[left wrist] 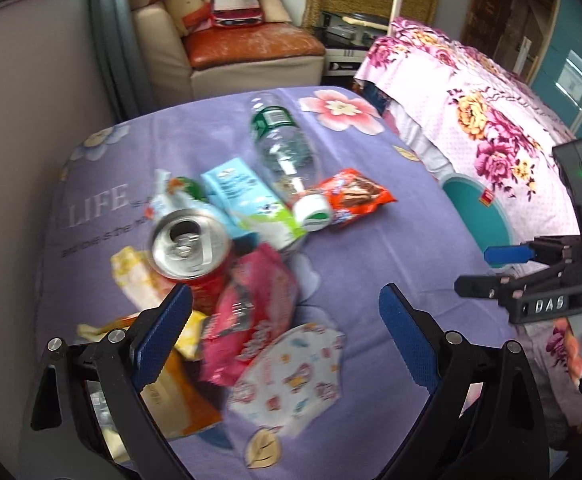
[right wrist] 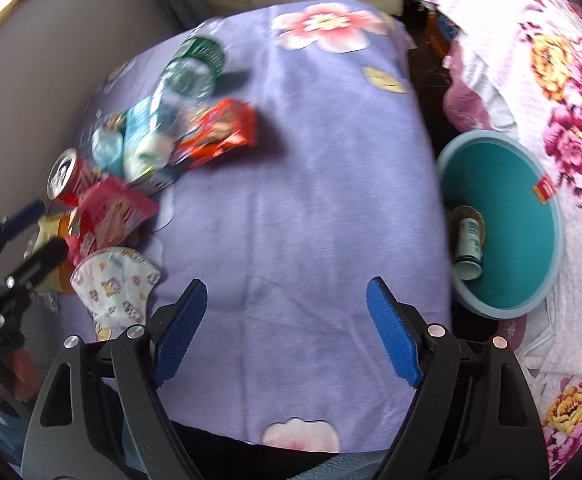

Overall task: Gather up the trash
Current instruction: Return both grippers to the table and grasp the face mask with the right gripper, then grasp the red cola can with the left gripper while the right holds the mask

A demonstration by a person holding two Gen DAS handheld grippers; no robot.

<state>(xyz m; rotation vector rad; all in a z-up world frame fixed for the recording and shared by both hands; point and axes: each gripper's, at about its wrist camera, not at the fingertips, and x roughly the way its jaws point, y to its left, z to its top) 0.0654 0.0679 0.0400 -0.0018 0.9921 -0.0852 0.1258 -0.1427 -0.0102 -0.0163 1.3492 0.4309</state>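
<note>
A matt lilac cloth covers the table. On it lie a shiny metal can, a clear glossy plastic bottle, a smooth paper carton, crinkled glossy foil wrappers and a soft fabric face mask. The bin looks like smooth matt plastic.

This is a room in a home, most likely a bedroom or a living room with a bed. A bed with a pink flowered cover stands on one side. Behind it there is a cream armchair with an orange seat cushion, and some pillows and a red bag lie on it. A low surface is covered with a purple cloth printed with flowers and the word "LIFE". A teal waste bin stands on the floor between this surface and the bed. Wooden shelves are at the back.
</note>
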